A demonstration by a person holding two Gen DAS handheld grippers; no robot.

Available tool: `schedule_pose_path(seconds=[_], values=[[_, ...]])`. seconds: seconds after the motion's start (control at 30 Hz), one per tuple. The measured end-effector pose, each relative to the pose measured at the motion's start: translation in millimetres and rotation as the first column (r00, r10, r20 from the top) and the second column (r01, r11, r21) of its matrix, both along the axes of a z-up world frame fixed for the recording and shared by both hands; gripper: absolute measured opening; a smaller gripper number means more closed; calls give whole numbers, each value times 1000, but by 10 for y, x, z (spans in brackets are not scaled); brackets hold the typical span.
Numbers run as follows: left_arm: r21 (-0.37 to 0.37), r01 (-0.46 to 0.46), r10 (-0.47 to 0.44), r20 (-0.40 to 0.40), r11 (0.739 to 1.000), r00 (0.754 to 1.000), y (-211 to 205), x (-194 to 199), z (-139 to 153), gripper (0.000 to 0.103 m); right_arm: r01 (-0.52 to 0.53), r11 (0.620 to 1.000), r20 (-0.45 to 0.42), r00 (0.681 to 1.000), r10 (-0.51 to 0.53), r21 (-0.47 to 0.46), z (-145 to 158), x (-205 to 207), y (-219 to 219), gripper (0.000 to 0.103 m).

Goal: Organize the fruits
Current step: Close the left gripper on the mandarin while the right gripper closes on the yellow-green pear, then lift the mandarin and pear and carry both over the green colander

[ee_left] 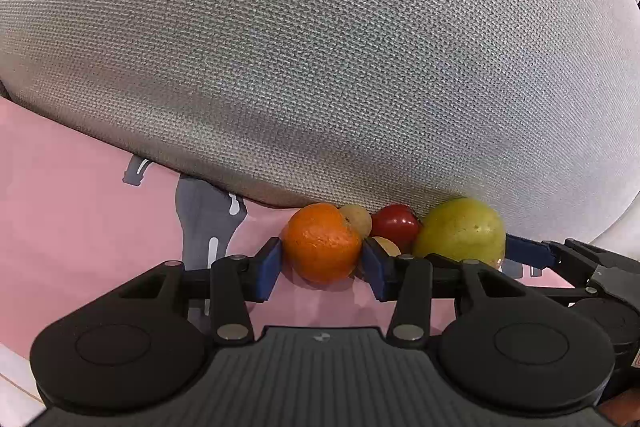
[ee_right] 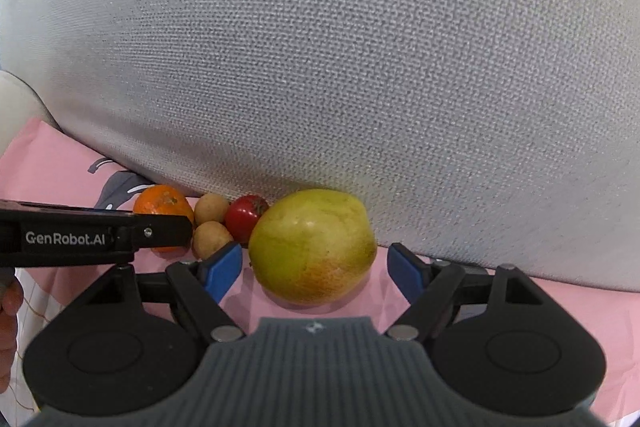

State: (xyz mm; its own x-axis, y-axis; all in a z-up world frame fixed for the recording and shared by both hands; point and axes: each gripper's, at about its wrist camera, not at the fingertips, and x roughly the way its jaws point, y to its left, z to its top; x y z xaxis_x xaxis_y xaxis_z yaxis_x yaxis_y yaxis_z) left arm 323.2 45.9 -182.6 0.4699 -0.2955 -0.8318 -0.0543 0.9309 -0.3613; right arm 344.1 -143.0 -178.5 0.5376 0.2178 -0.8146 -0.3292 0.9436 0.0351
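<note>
An orange [ee_left: 322, 243] lies on the pink cloth against a grey cushion. My left gripper [ee_left: 322, 267] has its blue pads touching both sides of the orange. Behind it are two small tan fruits [ee_left: 357, 218] and a red tomato [ee_left: 396, 227]. A large yellow-green fruit [ee_left: 460, 233] lies to the right. In the right wrist view my right gripper [ee_right: 316, 271] is open around that yellow-green fruit [ee_right: 314, 247], with gaps on both sides. The orange [ee_right: 162, 203], tan fruits [ee_right: 211, 209] and tomato [ee_right: 245, 217] lie to its left, partly behind the left gripper's arm [ee_right: 92, 237].
A big grey fabric cushion [ee_left: 320, 47] fills the background right behind the fruits. The pink cloth [ee_left: 80, 207] with grey print covers the surface. The right gripper's finger [ee_left: 532, 253] shows beside the yellow-green fruit.
</note>
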Motion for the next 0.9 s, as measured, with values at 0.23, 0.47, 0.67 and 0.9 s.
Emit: schedule_pose_path(seconds=[0.23, 0.47, 0.67, 0.9], values=[[4, -6, 6, 4, 1000, 1000, -25, 57, -57, 50, 0, 1000, -21, 1000, 0, -2, -83, 85, 29, 69], [13, -2, 2, 9, 1000, 1000, -148, 46, 7, 47, 2, 1000, -26, 1000, -1, 10, -56, 80, -10, 68], [13, -8, 7, 32, 1000, 999, -148, -37, 227, 47, 5, 999, -14, 1000, -4, 41, 79, -22, -85, 68], [13, -13, 12, 71, 1000, 997, -106, -261, 571, 47, -37, 996, 25, 999, 35, 81, 349, -228, -88, 68]])
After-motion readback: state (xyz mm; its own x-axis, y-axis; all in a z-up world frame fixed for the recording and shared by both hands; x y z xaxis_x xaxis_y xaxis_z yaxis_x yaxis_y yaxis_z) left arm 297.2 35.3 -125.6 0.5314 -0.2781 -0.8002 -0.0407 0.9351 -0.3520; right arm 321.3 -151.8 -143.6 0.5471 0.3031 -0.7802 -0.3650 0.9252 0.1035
